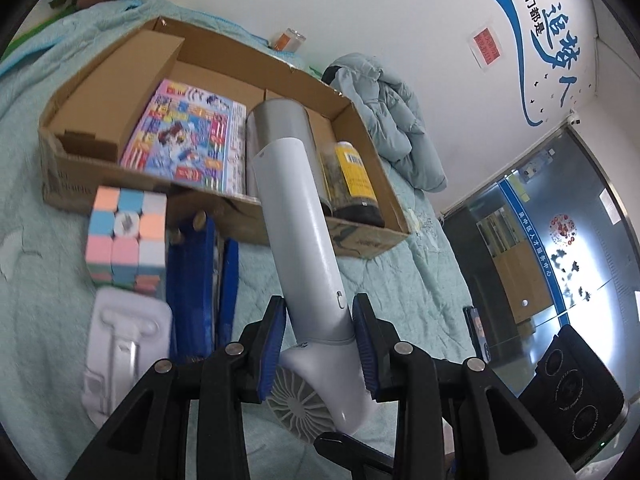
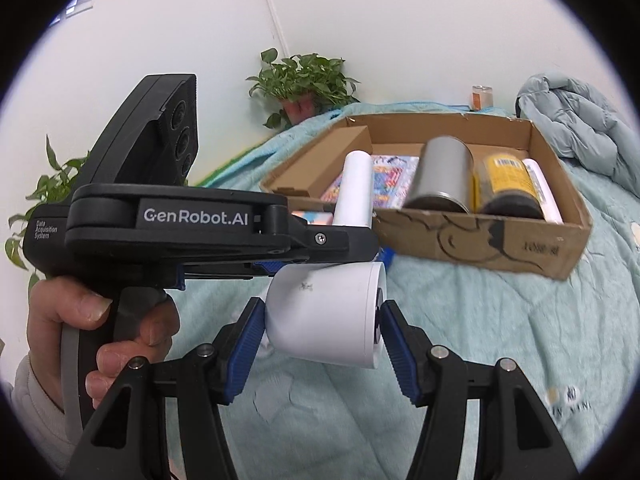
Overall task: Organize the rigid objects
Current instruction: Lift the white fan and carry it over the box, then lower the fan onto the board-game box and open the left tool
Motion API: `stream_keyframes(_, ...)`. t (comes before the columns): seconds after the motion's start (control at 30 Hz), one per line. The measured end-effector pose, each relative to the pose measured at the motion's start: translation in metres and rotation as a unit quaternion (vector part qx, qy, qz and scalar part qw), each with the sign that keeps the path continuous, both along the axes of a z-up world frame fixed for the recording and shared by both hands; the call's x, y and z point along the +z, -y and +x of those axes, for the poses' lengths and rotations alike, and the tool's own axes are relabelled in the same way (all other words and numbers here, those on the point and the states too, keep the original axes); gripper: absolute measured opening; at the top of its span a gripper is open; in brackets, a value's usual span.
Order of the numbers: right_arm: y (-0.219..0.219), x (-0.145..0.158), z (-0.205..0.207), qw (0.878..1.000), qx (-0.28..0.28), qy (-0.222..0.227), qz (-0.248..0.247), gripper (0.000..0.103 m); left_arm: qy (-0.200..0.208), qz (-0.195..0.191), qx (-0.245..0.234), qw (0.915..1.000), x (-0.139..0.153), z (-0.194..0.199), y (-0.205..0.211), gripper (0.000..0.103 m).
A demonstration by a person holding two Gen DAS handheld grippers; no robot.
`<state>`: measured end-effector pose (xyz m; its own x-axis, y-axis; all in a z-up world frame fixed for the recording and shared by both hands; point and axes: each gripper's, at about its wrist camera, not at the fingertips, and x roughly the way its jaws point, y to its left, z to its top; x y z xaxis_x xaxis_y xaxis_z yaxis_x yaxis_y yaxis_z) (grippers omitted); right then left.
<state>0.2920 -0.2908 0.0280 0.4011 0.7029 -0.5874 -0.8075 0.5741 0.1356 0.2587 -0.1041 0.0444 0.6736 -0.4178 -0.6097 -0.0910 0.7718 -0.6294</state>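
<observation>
A white hair dryer [image 1: 304,240] is clamped by its handle between the blue pads of the left gripper [image 1: 320,344], lifted above the teal blanket [image 1: 400,280] in front of the cardboard box [image 1: 224,208]. Its barrel [image 2: 328,316] is gripped endwise by the right gripper [image 2: 324,332]. Inside the box lie a colourful book [image 1: 188,136], a steel canister [image 2: 444,176] and a yellow-labelled jar [image 2: 508,184]. A pastel puzzle cube [image 1: 128,236] stands just outside.

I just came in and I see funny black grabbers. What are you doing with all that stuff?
A person is tidying things into a cardboard box on a blanket-covered bed. The left gripper has its jaws shut on a white hair dryer, held up in front of the box. The right gripper holds a white roll between its jaws. A metal can, a yellow-labelled jar and a colourful book already lie in the box. A puzzle cube waits outside.
</observation>
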Motion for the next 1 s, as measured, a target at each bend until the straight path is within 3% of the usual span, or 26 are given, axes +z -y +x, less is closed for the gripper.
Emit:
stream_keyframes(0.6,-0.095,0.031,0.073,1.0,0.007,-0.012,0.028,0.058,0.004,0.08,0.009,0.9968,0.052,0.093,-0.09,0.031)
stream_keyframes(0.8,-0.127,0.017,0.106,0.998,-0.004,-0.062,0.021,0.058,-0.045,0.063,-0.012,0.9969,0.023,0.14,-0.13,0.031)
stream_keyframes(1.0,-0.144,-0.013,0.126,0.991,-0.043,-0.126,-0.003,0.058,-0.086,0.065,-0.032,0.9937,-0.02,0.161,-0.144,0.031)
